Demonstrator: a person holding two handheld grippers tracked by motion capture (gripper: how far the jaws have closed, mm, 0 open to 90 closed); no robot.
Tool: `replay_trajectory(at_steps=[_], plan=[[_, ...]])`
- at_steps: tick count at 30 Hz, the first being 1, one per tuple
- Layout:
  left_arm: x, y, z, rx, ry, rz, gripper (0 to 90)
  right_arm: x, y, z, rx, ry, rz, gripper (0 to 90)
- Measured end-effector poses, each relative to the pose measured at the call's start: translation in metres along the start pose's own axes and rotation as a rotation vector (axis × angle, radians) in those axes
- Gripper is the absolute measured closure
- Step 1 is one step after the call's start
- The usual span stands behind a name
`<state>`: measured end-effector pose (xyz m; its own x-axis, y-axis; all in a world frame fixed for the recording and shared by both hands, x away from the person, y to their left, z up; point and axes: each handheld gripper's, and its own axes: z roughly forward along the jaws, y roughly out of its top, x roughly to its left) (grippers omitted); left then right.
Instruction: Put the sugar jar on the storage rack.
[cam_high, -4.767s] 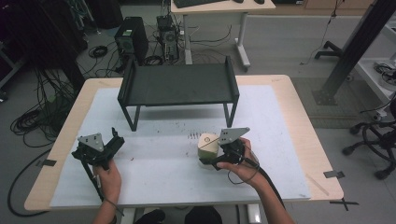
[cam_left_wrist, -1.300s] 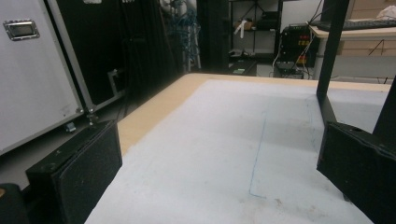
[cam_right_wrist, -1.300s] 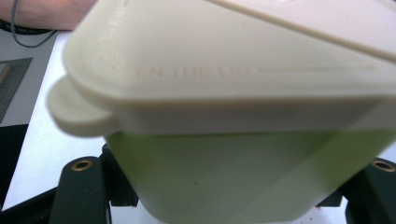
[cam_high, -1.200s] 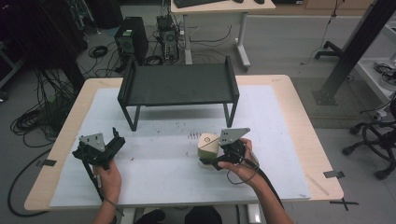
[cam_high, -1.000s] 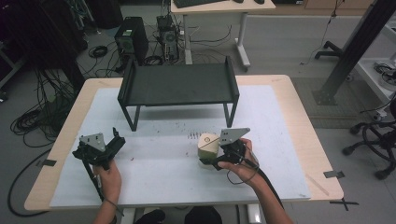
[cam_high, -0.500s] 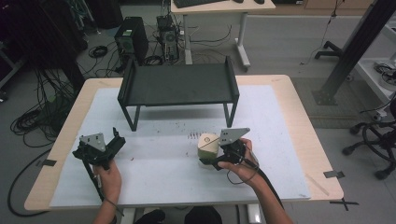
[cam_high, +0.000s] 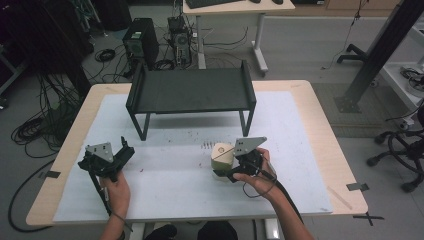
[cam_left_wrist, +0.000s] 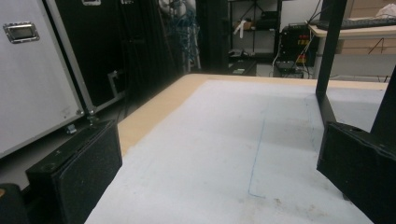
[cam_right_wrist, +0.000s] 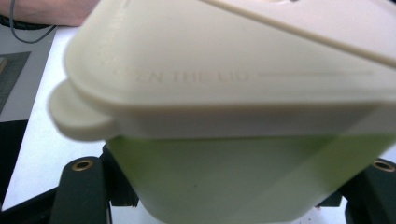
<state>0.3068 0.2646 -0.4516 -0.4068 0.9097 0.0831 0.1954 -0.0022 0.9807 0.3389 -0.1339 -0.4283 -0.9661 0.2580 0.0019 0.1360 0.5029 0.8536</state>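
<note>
A small container (cam_high: 221, 156) with a cream lid and a pale green body rests on the white mat right of centre. My right gripper (cam_high: 231, 171) is shut on its green body (cam_right_wrist: 243, 177), with a black jaw on each side; the cream lid (cam_right_wrist: 243, 70) with its small tab looms just ahead of the camera. My left gripper (cam_high: 124, 152) rests low on the mat at the left, held in a hand, open with nothing between its fingers (cam_left_wrist: 77, 172). In the left gripper view only bare mat lies between the jaws.
A black metal shelf stand (cam_high: 192, 91) stands on legs at the back of the table (cam_high: 325, 135); one leg (cam_left_wrist: 327, 60) rises ahead of the left gripper. Cases, cables and a computer tower sit on the floor beyond the table's far edge.
</note>
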Motion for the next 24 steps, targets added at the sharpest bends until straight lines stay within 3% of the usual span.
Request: replay_trajectory(at_steps=[24], plan=[[0.0001,0.0,0.0,0.0,-0.001,0.001,0.2,0.0009,0.0032,-0.0022,-0.009,0.005,0.009,29.3]])
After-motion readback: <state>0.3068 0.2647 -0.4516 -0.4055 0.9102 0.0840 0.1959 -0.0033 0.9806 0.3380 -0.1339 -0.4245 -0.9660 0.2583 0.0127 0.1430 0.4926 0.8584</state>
